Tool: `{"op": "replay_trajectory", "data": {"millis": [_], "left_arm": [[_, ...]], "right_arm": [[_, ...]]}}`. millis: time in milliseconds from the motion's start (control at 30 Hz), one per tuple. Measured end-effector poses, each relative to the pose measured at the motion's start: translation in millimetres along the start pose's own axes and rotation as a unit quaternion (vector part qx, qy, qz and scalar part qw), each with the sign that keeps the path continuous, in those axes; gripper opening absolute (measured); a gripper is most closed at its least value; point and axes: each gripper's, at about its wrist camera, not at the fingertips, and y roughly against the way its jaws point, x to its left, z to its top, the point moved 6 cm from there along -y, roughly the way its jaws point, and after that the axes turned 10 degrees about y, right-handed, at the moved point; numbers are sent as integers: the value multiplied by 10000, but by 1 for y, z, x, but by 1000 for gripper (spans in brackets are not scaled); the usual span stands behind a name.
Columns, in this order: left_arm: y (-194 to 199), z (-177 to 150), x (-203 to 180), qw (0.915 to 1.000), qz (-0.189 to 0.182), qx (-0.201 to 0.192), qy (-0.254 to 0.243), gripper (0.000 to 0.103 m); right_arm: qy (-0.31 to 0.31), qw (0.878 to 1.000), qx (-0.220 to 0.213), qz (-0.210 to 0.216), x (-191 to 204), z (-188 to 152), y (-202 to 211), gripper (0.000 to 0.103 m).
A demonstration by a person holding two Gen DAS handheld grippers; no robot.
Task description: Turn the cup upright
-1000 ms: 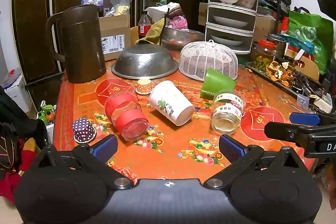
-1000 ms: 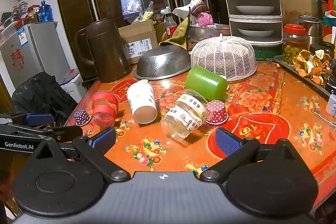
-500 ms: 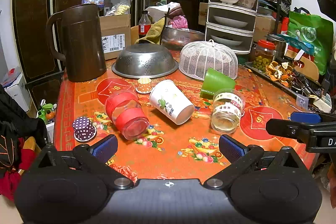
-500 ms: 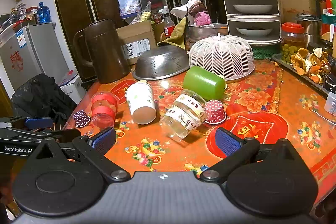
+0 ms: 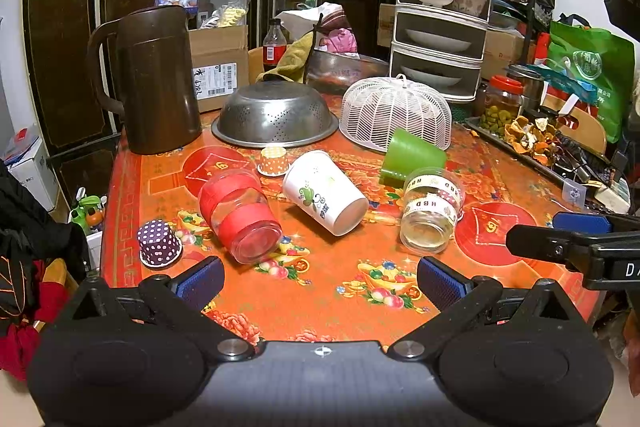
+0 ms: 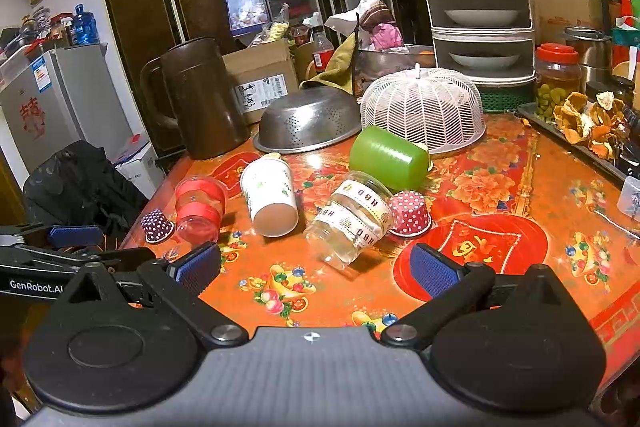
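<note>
I am holding both tools, left tool and right tool, spread apart, hardly moved since a second ago; the white cup is lying tipped ahead on the worktop, untouched.

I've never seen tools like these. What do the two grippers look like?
Each is matte black plastic with round housings, silver pivot screws and two fingers tipped with ribbed blue pads. The left gripper shows white GenRobot.AI lettering; the right gripper shows "DA". No cables or sleeves are visible.
</note>
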Motion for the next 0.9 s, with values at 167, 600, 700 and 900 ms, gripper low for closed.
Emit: {"op": "replay_trajectory", "data": {"millis": [167,600,700,900], "left_arm": [[0,1,0,10000,-8,22,24,103],[-3,2,1,10000,-8,80,50,103],[-3,2,1,10000,-6,79,47,103],[-3,2,1,10000,-4,76,47,103]], "right_arm": [[-6,10000,-5,-3,0,0,0,102],[-5,10000,34,37,1,-1,-1,102],[-8,10000,39,55,0,-2,-1,102],[-13,10000,38,60,0,-1,-1,102]]}}
